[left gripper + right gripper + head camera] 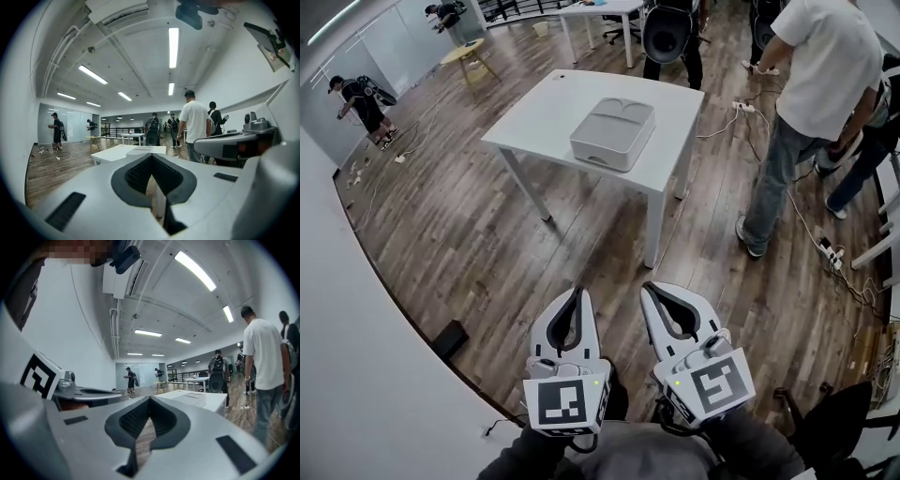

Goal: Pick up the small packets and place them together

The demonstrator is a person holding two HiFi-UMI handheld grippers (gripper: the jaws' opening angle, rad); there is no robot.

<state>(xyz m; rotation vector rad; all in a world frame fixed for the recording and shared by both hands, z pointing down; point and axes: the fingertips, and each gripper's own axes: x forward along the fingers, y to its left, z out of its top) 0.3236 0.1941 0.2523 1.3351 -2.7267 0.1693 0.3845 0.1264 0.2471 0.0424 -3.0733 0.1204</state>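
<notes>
Because no small packets show anywhere on the white table point(534, 117), my first worry is steering toward a target I cannot confirm. My left gripper point(577, 292) hangs over bare floor on the near side of the table, well apart from it, its tongs pressed together on nothing. Arriving like that, the closed tips would only shove things about, so they must spread first. The grey case point(614, 133) sits on the table toward its near right corner. I judge the packets may be inside it, though no view proves that, and a hasty poke could slide it off the edge. My right gripper point(650, 289), also short of the table and just beside the left one, is likewise pinched shut and empty, and the two could knock together. Right of the table stands a person in a white shirt point(825, 84), near enough to step into my path. A power strip point(831, 255) with cables lies on the floor off the table's right side, a tripping risk.
</notes>
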